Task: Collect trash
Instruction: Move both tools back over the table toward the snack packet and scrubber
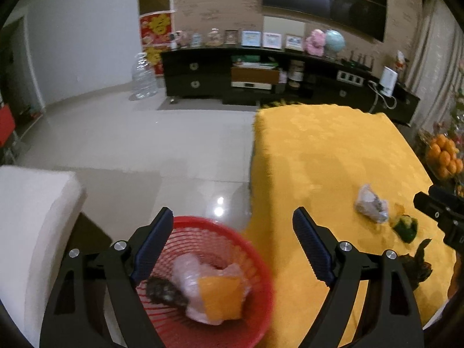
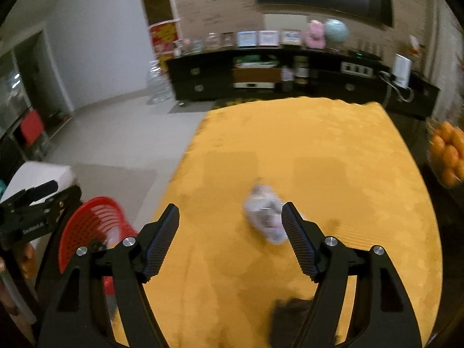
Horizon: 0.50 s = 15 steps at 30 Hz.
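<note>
The left tool (image 1: 232, 249) hangs with its jaws spread wide and nothing between its ribbed pads. Straight below it sits the red basket (image 1: 255, 264), just off the edge of the yellow surface (image 1: 333, 150). Inside the basket lie a pale crumpled plastic wrapper (image 1: 191, 269), an orange-yellow piece (image 1: 221, 297) at about 4 o'clock from it, and a dark scrap (image 1: 165, 290) at 8 o'clock.

The right tool (image 2: 230, 239) is over the yellow surface with its jaws also spread and empty. A small clear plastic bag (image 2: 264, 214) with something greyish inside lies on the cloth just ahead, at about 1 o'clock from the tool's middle, close beside the right-hand pad; the blur makes it hard to tell whether they touch. A dark scrap (image 2: 290, 313) sits at 5 o'clock, partly behind the tool's arm.

From the left tool's side, the same bag appears at 2 o'clock, with a green-and-yellow piece of rubbish (image 1: 406, 226) just beyond it at 3 o'clock, and a dark brownish leaf-like scrap (image 1: 417, 264) nearer the surface's edge.

Further out at 12 o'clock stands a long black cabinet (image 1: 203, 78) with picture frames on top, a large clear water bottle (image 1: 143, 76) beside it on the floor. A bowl of oranges (image 1: 443, 153) sits at 3 o'clock.
</note>
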Each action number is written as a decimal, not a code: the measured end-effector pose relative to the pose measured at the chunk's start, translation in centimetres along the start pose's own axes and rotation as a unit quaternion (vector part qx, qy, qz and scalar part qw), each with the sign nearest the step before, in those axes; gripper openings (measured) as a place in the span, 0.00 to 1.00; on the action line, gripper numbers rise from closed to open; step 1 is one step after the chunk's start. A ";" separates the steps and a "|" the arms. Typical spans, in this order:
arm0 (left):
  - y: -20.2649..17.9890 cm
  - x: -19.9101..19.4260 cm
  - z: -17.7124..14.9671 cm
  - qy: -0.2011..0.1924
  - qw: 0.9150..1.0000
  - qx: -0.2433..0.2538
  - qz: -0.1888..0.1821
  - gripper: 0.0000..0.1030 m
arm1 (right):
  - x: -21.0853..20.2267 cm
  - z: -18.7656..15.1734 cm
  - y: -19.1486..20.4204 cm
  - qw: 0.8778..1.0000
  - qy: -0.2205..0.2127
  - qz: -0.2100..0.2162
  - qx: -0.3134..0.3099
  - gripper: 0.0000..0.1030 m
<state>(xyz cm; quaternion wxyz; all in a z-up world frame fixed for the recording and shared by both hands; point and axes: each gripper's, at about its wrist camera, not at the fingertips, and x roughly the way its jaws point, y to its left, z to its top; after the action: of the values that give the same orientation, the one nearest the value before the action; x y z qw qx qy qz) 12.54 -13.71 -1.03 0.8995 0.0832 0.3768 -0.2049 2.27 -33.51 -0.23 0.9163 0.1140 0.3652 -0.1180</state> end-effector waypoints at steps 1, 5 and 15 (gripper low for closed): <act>-0.8 0.2 0.1 0.000 1.000 0.005 -0.005 0.79 | -0.2 -0.1 -1.0 1.000 -0.001 -0.009 0.007 0.69; -4.1 1.1 0.5 0.003 0.999 0.025 -0.027 0.80 | -0.9 -0.7 -4.2 0.999 -0.003 -0.032 0.033 0.70; -12.1 4.5 0.3 0.027 0.994 0.078 -0.076 0.81 | -1.7 -2.1 -10.6 0.993 0.002 -0.072 0.096 0.71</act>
<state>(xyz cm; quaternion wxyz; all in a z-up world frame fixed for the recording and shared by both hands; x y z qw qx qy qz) 10.36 -26.13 -3.99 0.8617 0.1295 0.3893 -0.2987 -3.48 -42.65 -1.85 0.8895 0.1750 0.3613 -0.2184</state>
